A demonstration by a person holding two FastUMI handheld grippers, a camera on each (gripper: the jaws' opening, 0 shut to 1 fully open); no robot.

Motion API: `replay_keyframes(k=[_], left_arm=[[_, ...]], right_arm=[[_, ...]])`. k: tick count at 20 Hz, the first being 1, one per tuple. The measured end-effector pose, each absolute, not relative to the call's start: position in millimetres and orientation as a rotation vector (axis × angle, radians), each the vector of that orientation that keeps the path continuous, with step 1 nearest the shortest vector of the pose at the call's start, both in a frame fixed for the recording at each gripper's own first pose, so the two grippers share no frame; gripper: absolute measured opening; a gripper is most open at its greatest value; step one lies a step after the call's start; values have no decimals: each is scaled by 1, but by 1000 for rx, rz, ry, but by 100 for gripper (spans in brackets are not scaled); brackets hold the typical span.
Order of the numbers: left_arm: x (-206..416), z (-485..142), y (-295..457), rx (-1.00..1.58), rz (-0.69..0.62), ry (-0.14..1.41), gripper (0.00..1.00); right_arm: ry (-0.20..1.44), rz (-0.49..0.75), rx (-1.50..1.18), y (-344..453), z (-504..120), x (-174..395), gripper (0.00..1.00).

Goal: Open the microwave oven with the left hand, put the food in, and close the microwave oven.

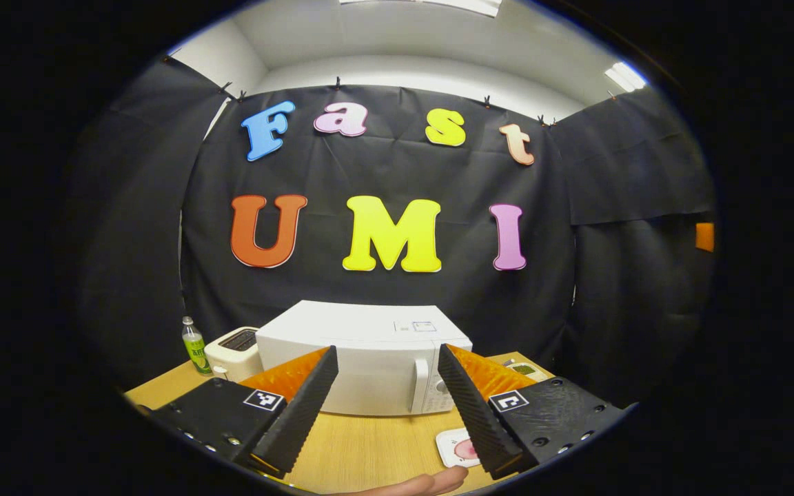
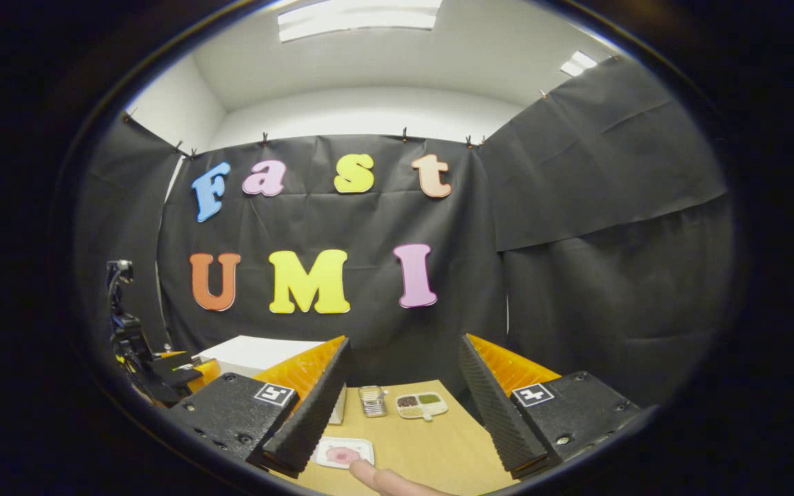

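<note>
The white microwave (image 1: 369, 358) stands shut at the back of the wooden table (image 1: 369, 448), its handle (image 1: 421, 386) on the right side of the door. A white square plate with pink food (image 1: 457, 448) lies in front of it, to the right. My left gripper (image 1: 388, 350) is open, held back from the microwave and facing its door. In the right gripper view, the plate of food (image 2: 343, 452) lies low between the fingers of my open right gripper (image 2: 405, 341), with the microwave (image 2: 259, 351) to the left. A person's finger (image 2: 383, 479) touches the plate's near edge.
A toaster (image 1: 231, 351) and a green bottle (image 1: 195, 344) stand left of the microwave. A divided dish (image 2: 422, 405) and a small clear container (image 2: 372, 401) sit at the table's far end. The left gripper (image 2: 142, 358) appears at the left edge of the right gripper view.
</note>
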State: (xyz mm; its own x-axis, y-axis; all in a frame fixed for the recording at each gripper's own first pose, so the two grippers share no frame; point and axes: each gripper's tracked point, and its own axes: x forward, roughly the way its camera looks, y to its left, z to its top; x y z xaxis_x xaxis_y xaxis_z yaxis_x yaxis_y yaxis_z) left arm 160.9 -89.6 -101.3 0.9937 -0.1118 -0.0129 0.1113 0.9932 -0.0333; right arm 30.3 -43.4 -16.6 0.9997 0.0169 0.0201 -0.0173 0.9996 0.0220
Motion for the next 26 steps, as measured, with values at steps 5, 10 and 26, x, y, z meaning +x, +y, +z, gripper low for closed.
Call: replay_keyframes(k=[5, 10, 26], left_arm=[[218, -158, -116, -31, -109, 48, 93], [270, -203, -136, -40, -113, 45, 93], [340, -282, -164, -7, -114, 128, 39]], right_arm=[[-17, -9, 21, -61, -24, 49, 100], [-15, -14, 15, -77, -33, 58, 100], [35, 1, -9, -108, -78, 69, 100]])
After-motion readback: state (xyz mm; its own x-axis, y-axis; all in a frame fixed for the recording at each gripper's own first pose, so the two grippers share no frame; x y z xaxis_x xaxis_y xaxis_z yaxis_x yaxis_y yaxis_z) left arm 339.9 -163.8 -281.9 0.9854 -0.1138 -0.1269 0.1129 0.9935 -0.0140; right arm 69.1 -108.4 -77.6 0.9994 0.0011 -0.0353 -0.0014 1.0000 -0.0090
